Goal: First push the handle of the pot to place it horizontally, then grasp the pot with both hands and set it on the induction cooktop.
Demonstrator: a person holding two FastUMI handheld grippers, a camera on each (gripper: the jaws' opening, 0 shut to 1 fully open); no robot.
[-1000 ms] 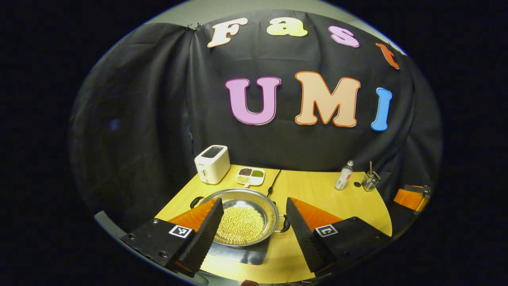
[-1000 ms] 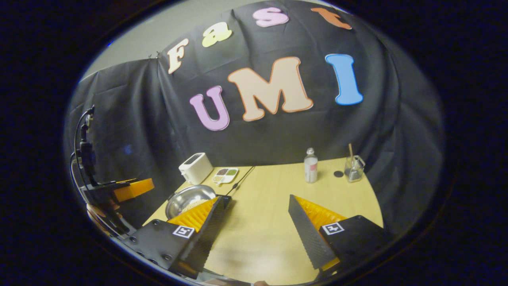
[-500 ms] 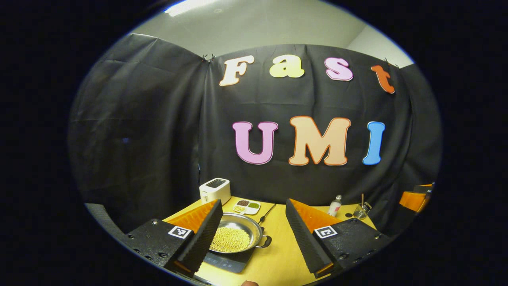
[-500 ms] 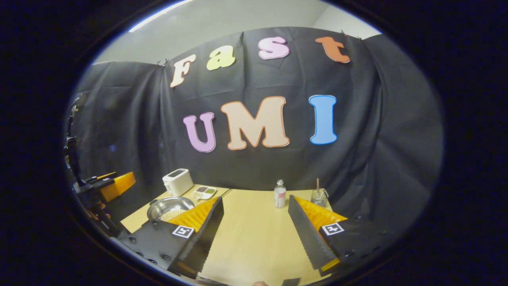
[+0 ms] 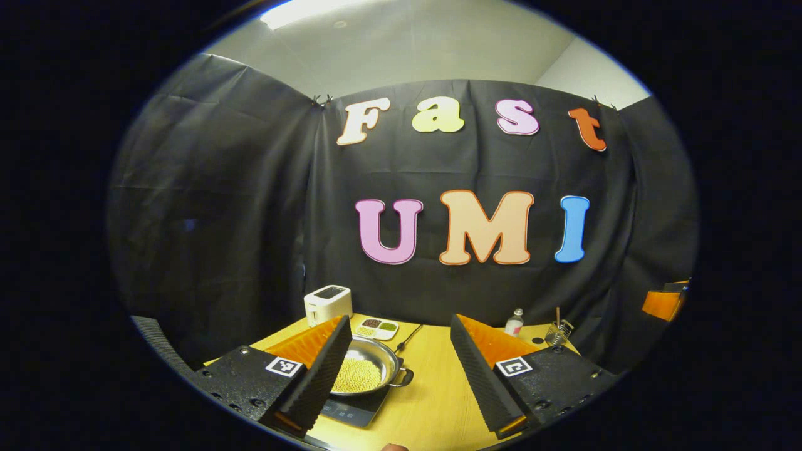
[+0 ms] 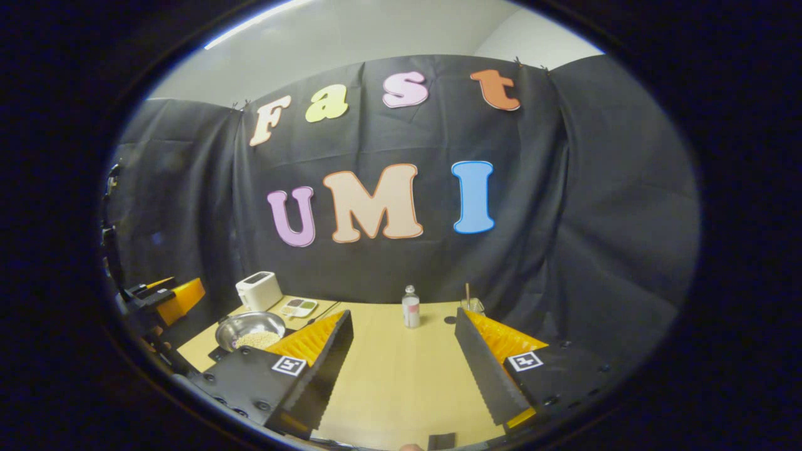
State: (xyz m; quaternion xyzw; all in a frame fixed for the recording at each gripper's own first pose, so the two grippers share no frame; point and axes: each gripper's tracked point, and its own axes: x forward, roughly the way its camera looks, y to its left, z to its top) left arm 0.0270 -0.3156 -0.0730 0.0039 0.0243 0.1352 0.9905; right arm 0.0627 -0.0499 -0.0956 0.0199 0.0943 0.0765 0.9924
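One pot (image 5: 366,371) sits on one induction cooktop (image 5: 351,410) near the left edge of the bench (image 5: 432,388), its bowl holding a layer of pale beans; one of its side handles (image 5: 405,378) sticks out toward the middle of the bench. In the right gripper view the same pot (image 6: 249,327) lies off to the left, close to the bench's left edge. Two grippers are in play. The left gripper (image 5: 396,366) is raised above the near edge of the bench with its jaws spread wide and nothing between them; its left finger overlaps the pot's near side in the left gripper view, but whether it touches cannot be told. The right gripper (image 6: 404,357) hangs over the bare middle of the bench (image 6: 401,382), jaws equally wide apart and holding nothing. Along the back edge stand one white toaster (image 5: 327,304), one divided dish (image 5: 376,327) with three compartments of different grains, one small bottle (image 6: 410,307) and one glass jar (image 5: 557,332) with a stick in it. One dark cable (image 5: 407,338) runs from the back edge toward the cooktop.
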